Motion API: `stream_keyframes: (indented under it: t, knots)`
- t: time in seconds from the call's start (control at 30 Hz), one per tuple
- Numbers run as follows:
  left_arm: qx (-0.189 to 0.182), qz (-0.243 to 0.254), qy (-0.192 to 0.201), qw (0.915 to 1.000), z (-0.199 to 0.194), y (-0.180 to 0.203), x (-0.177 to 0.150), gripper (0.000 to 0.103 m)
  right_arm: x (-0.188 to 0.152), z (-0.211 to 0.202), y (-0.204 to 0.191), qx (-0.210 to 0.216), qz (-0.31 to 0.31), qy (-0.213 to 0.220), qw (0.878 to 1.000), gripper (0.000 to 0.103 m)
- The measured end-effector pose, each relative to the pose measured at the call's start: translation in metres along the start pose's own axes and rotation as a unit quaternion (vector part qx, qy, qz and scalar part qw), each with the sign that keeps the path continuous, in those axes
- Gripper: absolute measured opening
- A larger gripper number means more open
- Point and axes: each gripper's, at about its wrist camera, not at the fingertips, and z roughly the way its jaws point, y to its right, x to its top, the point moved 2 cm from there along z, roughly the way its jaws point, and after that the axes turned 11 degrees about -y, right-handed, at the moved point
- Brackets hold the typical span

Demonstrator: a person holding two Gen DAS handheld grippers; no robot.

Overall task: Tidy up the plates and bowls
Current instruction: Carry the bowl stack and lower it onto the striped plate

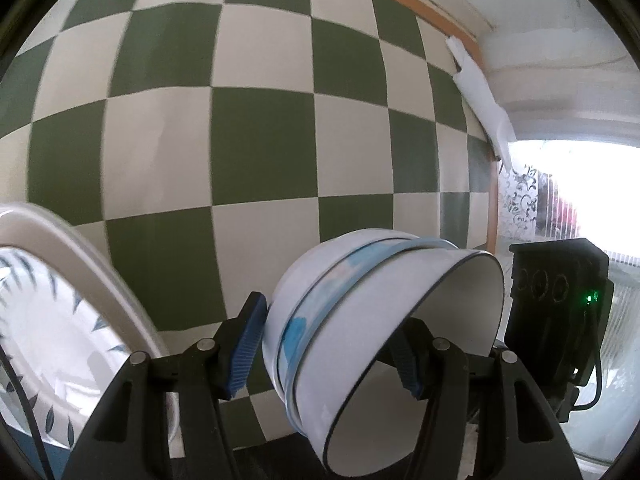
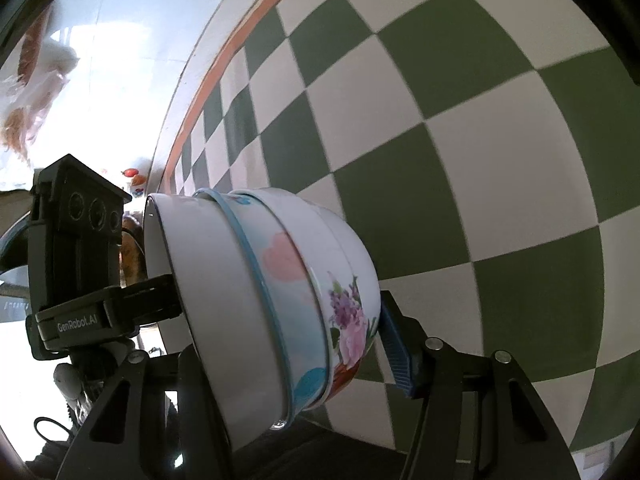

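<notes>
Stack: I see three nested bowls [image 1: 384, 320] tipped on their side in mid-air, in front of the green-and-white checked wall [image 1: 256, 120], rims toward my right.
Left tool [image 1: 332, 344]: part closed across the stack; one blue pad [image 1: 248, 344] presses the base of the innermost bowl, the other sits inside the mouth of the outer white bowl. It has hold of the stack.
Right tool [image 2: 296, 352]: from its own camera I see one blue pad against the flowered bowl's [image 2: 352, 312] base; the other finger is hidden behind the stack, so I cannot tell how it stands or whether it grips.
Done so far: I judge the bowls are already gathered into one nest.
Left to do: the nest is not yet set down; no bench or shelf shows beneath it.
Plates: a leaf-patterned plate [image 1: 60, 320] stands tilted at the left edge, apart from the stack, seemingly not yet sorted.
</notes>
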Motion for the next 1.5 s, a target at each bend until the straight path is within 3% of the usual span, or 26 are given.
stream_keyframes:
  t: [0.43, 0.77, 1.17, 1.5]
  knots:
    - [-0.021, -0.043, 0.059, 0.9971, -0.069, -0.057, -0.039, 0.056, 0.008, 0.026, -0.086, -0.023, -0.074, -0.035, 0.996, 0.059]
    - [-0.01, -0.083, 0.079, 0.9933, -0.103, -0.137, -0.064, 0.056, -0.003, 0.108, -0.153, -0.023, -0.113, -0.079, 0.99, 0.057]
    - [-0.02, -0.111, 0.066, 0.9914, -0.098, -0.187, -0.062, 0.056, 0.001, 0.167, -0.172, -0.031, -0.109, -0.112, 0.987, 0.057]
    - [-0.02, -0.102, 0.055, 0.9931, -0.094, -0.19, -0.06, 0.056, 0.003, 0.168, -0.168, -0.037, -0.095, -0.111, 0.989, 0.057]
